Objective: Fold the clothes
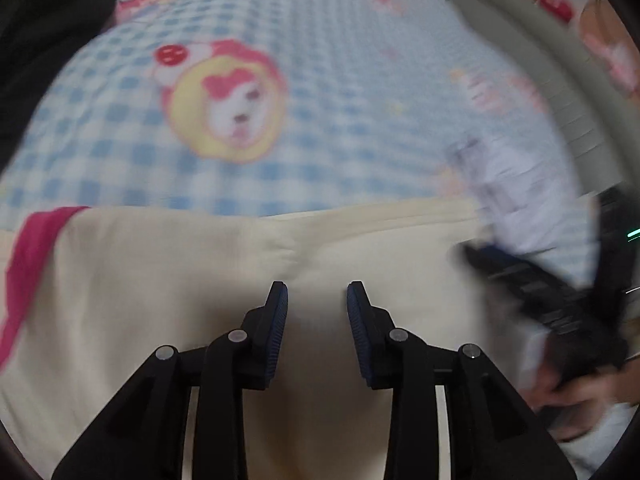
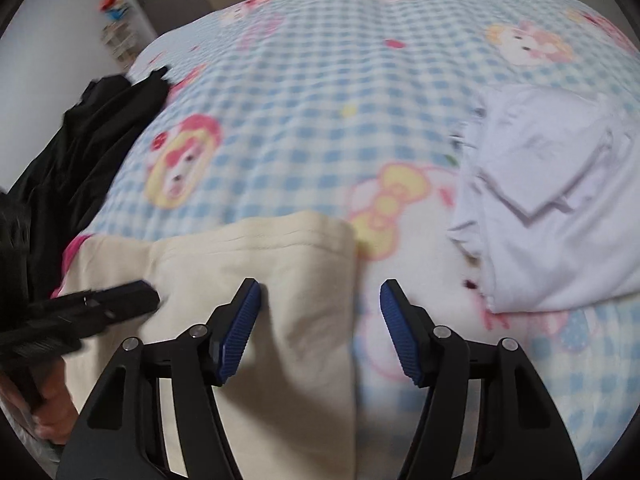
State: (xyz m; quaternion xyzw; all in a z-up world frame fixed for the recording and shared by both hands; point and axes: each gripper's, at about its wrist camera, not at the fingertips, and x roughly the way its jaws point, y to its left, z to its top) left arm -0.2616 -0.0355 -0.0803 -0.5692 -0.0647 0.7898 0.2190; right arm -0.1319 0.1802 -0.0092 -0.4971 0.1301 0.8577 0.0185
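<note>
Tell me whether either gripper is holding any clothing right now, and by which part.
Nothing is held. The left gripper and right gripper both have open jaws, empty, over the cream garment on the bed.

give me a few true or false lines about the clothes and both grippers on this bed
1. The left gripper is open over the cream garment. True.
2. The right gripper is clamped on the white garment. False: it is open, empty, at the cream garment's right edge.
3. The bedspread is plain grey. False: it is blue-and-white checked with cartoon prints.
4. A black garment lies at the left side of the bed in the right wrist view. True.
5. The white garment lies on top of the cream one. False: they lie apart, bedspread showing between them.
</note>
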